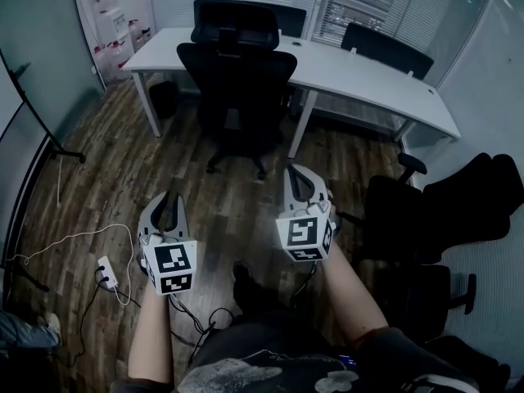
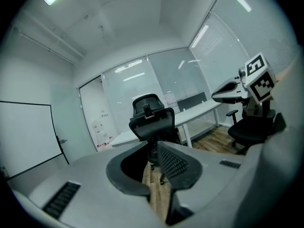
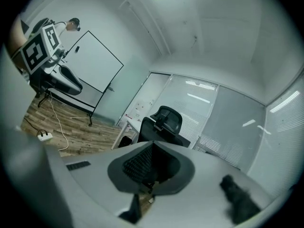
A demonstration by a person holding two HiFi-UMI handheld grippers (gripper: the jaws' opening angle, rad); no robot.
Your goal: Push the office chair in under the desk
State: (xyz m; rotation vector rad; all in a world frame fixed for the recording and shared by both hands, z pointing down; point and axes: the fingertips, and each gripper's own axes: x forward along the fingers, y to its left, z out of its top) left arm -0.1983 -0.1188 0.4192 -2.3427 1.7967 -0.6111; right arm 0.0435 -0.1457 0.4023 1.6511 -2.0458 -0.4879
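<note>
As only gripper views reveal: left gripper [image 2: 153,144] seemingly ajar, right gripper [image 3: 152,144] closed.

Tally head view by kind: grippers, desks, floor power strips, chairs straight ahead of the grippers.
grippers: 2 (left gripper, right gripper)
white desk: 1
power strip: 1
office chair straight ahead: 1
Total: 5

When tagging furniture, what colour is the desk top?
White; the desk shows best in the head view.
</note>
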